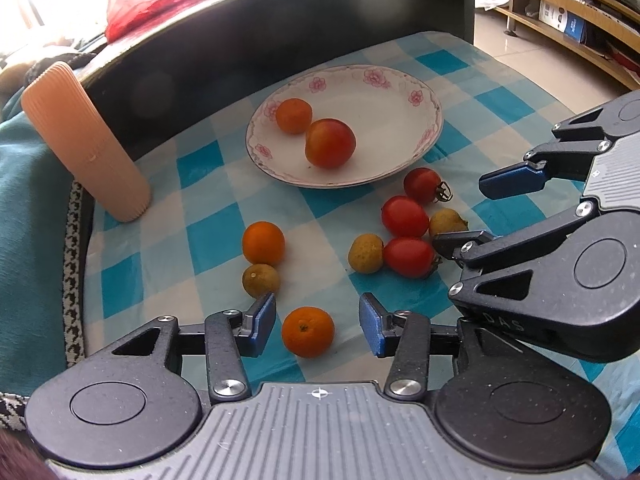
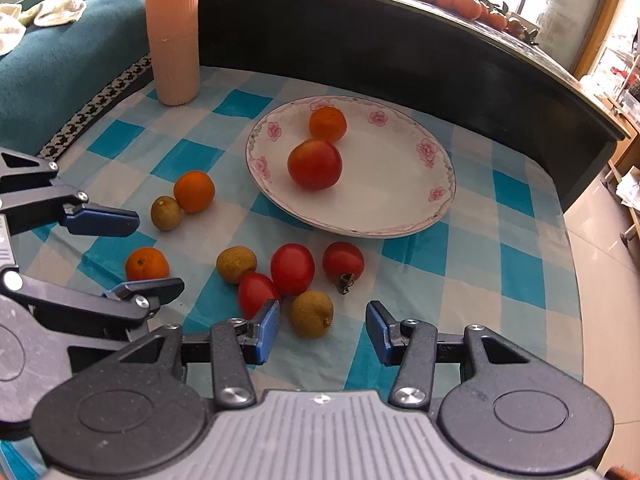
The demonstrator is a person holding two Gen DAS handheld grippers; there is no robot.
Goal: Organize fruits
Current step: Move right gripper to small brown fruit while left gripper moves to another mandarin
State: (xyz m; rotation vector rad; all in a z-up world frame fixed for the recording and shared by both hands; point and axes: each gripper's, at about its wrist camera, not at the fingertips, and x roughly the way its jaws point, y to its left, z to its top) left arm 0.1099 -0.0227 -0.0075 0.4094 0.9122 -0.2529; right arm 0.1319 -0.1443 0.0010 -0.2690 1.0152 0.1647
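Left gripper (image 1: 317, 327): blue-padded jaws apart, low over the near edge of the blue-and-white checked tablecloth (image 1: 208, 236); 1 small orange mandarin (image 1: 307, 331) lies on the cloth between the pads, touching neither.
Right gripper (image 2: 323, 327): blue-padded jaws apart, holding nothing; 1 yellow-green longan (image 2: 311, 314) lies just ahead of its left pad.
Plate: white shallow ceramic plate with pink flower rim (image 1: 416, 98), toward the far edge of the table, by the dark cabinet wall (image 1: 280, 36).
On the plate: 1 large red-orange tomato (image 1: 330, 143) and 1 small mandarin (image 1: 293, 115), touching each other.
Loose cluster: 3 red cherry tomatoes (image 1: 405, 216) and 2 longans (image 1: 365, 253) crowded together on the cloth, just in front of the plate's near rim.
Loose pair: 1 orange mandarin (image 1: 263, 242) touching 1 greenish longan (image 1: 261, 280), nearer the left edge of the table.
Container: tall ribbed peach-coloured plastic cylinder (image 1: 86, 142), upright at the far-left corner.
Beside the table: teal blanket (image 1: 28, 240) along the left edge.
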